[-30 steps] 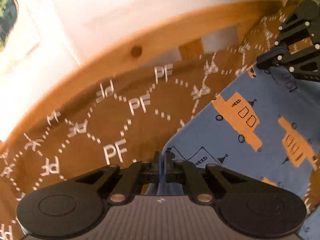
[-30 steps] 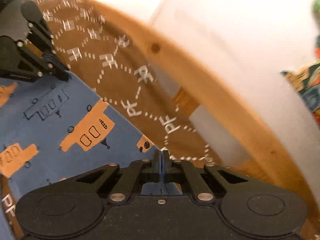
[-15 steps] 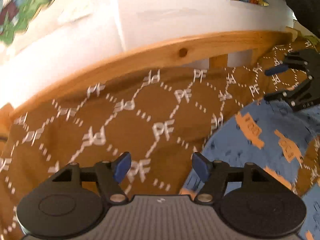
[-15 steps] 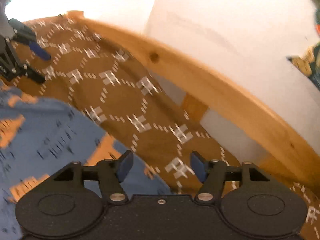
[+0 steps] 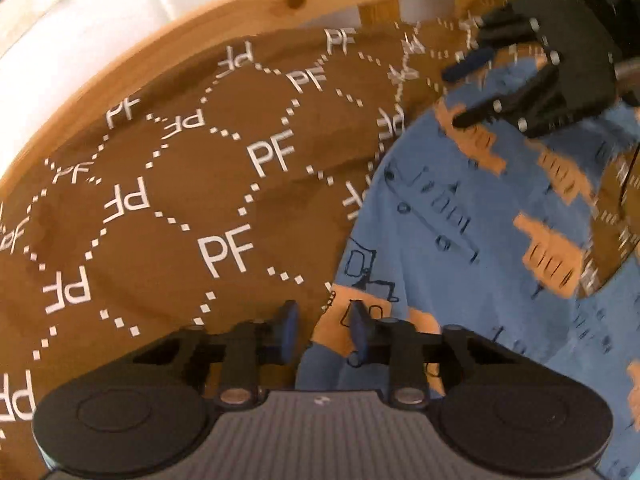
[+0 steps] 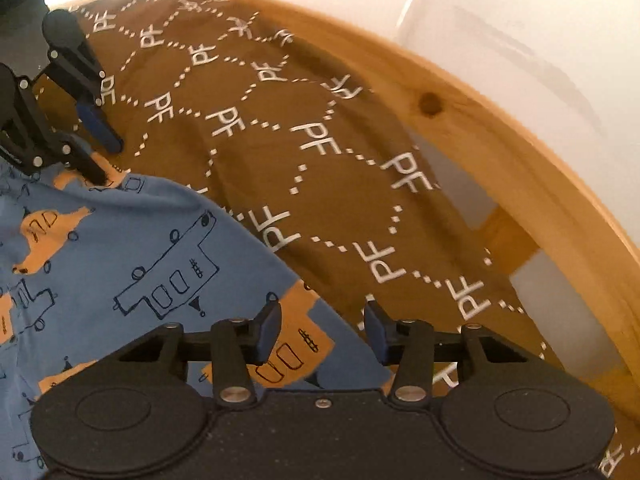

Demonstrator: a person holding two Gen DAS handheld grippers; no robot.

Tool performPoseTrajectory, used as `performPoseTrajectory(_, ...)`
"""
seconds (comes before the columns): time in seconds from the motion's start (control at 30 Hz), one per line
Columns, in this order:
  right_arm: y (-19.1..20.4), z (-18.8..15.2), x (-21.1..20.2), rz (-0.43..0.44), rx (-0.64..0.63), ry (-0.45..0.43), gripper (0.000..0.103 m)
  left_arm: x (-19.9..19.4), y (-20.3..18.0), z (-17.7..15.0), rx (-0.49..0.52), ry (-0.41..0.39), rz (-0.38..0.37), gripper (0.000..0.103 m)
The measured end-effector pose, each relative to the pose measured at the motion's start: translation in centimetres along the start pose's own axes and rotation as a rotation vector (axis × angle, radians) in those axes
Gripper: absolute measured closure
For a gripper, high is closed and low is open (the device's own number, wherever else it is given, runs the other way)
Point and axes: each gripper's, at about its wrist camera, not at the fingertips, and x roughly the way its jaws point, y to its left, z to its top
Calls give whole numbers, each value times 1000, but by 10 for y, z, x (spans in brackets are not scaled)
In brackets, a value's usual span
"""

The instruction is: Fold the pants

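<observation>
Nearest the left wrist camera, the left gripper (image 5: 323, 330) stands partly open with nothing held; a corner of the blue pants (image 5: 460, 216) lies just under and between its blue fingertips (image 5: 289, 328). In the right wrist view the right gripper (image 6: 322, 328) is likewise open and empty, its gap over the hem edge where an orange printed patch meets the brown bedspread (image 6: 280, 152).

The pants, blue with orange and line-drawn vehicles, lie spread on that bedspread, which is printed with white "PF" letters and dotted lines. Each camera also catches the other gripper across the cloth, poised at the opposite corner of the same edge.

The step in hand looks like taking a fresh hold of this edge, one corner per gripper. To do it well, each gripper should probably come down so that one finger slides beneath the fabric, then close only on the pants, since the bedspread below is soft and could be pinched along with them. Matching heights on both sides would keep the fold line straight.

Beyond the bedspread runs the wooden bed frame (image 5: 168, 40), and behind it a white wall (image 6: 520, 20).
</observation>
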Motion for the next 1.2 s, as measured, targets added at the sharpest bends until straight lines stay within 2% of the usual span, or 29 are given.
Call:
performPoseTrajectory(0.03, 1, 1, 5, -6, -13, 20, 57, 1, -1, 0, 4, 3, 9, 92)
performPoseTrajectory(0.07, 2, 2, 10, -13, -21, 44, 72, 0, -2, 0, 0, 9, 10, 101)
performPoseTrajectory(0.1, 2, 2, 14, -26, -25, 68, 102, -2, -2, 0, -6, 3, 19, 103)
performPoseTrajectory(0.13, 2, 2, 15, -31, -20, 80, 103, -4, -2, 0, -15, -8, 42, 103)
performPoseTrajectory(0.2, 4, 1, 7, -24, -10, 56, 103, -10, 0, 1, -59, -40, 143, 103)
performPoseTrajectory(0.23, 6, 0, -1, -27, -16, 36, 103, -15, 0, 0, -79, -58, 171, 103)
performPoseTrajectory(0.5, 30, -19, -82, -121, -3, -133, 103, -68, -33, -17, -10, -263, 292, 103)
performPoseTrajectory(0.67, 63, -45, -139, -179, 21, -223, 103, -112, -71, -47, 11, -412, 347, 103)
performPoseTrajectory(0.83, 110, -79, -191, -202, 45, -295, 103, -144, -108, -85, 58, -486, 331, 103)
performPoseTrajectory(1.03, 176, -124, -228, -192, 77, -298, 103, -162, -149, -134, 164, -509, 294, 103)
performPoseTrajectory(1.2, 224, -166, -236, -187, 103, -245, 103, -149, -169, -168, 210, -444, 238, 103)
